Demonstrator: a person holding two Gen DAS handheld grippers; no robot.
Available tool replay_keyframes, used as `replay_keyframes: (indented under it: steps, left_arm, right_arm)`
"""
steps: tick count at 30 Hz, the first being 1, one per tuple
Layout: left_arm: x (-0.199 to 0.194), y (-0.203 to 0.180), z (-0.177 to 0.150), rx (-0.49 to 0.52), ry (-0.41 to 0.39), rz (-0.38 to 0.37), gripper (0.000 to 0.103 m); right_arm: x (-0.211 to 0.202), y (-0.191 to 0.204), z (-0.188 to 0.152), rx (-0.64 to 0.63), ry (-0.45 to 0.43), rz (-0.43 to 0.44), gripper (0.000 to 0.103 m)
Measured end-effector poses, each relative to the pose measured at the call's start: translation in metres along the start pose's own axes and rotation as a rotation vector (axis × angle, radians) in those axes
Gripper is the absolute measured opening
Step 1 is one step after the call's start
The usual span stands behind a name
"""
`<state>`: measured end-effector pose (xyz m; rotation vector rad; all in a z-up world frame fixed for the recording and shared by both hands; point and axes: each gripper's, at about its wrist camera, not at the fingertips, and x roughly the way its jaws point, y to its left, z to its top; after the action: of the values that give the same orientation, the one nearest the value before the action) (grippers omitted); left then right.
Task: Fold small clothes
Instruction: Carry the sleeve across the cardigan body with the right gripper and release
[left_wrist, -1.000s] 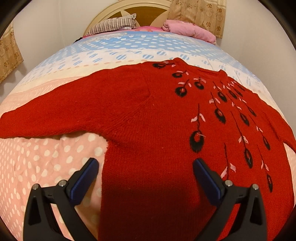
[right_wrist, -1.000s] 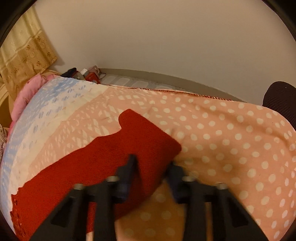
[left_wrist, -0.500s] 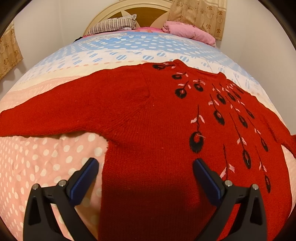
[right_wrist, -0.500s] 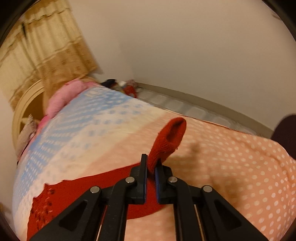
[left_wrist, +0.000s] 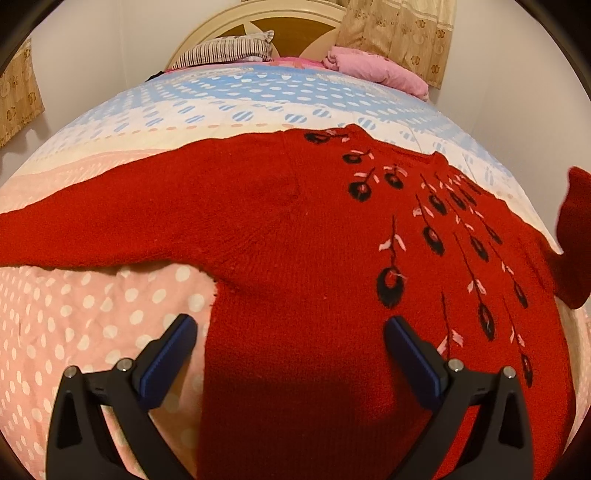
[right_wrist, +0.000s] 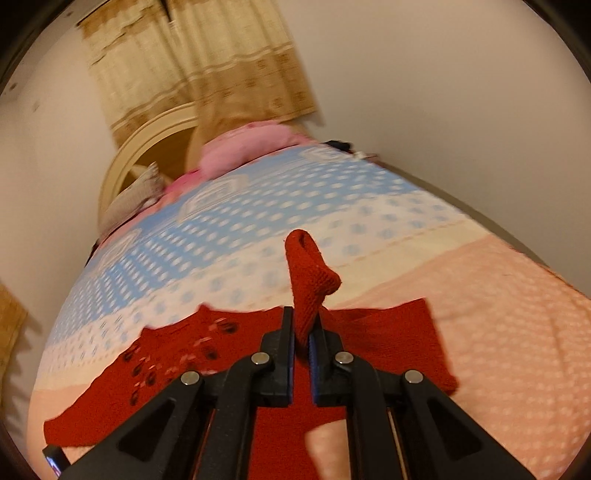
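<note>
Now a red knitted sweater (left_wrist: 295, 258) lies front up across the pink, white-dotted end of a bedspread (left_wrist: 92, 314), its body running toward the foot edge of the bed and its neckline toward the blue-and-white band that leads to the headboard (left_wrist: 280, 33). Black and pink embroidered motifs trail down one side of the chest. One sleeve stretches flat toward the left edge of the bed. The other sleeve (right_wrist: 308, 284) has changed: a second ago it lay flat on the spread with the right gripper's jaws spread around its cuff; half a second ago the jaws had closed on it and begun to raise it; now it stands clear of the bed, cuff end curling upward, and it shows as a lifted red flap at the far right of the left wrist view. The right gripper (right_wrist: 301, 343) has its jaws pressed together, pinching the sleeve just below the cuff. The left gripper (left_wrist: 288, 354) has not moved over that second; it hovers above the sweater's lower body near the foot edge, jaws spread wide and holding nothing. Judging from this, the first fold is underway: the raised sleeve looks ready to be carried inward across the chest. A striped pillow (left_wrist: 225, 51) and a pink pillow (left_wrist: 373, 68) rest against the headboard, with a patterned curtain (right_wrist: 199, 70) behind.
</note>
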<state>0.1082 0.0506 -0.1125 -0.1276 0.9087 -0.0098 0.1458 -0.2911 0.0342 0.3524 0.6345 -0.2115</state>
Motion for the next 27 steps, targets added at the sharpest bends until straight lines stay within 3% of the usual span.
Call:
replay_keyframes:
  steps: [12, 19, 27]
  left_arm:
    - [-0.002, 0.008, 0.001, -0.048, -0.024, -0.054, 0.103]
    - [-0.005, 0.014, 0.002, -0.089, -0.046, -0.082, 0.103]
    - [-0.007, 0.023, 0.002, -0.142, -0.068, -0.108, 0.103]
  right_arm:
    - [0.05, 0.099, -0.055, -0.039, 0.115, 0.154, 0.005]
    - [0.075, 0.164, -0.089, -0.142, 0.167, 0.252, 0.005]
    - [0.101, 0.23, -0.129, -0.278, 0.294, 0.435, 0.005]
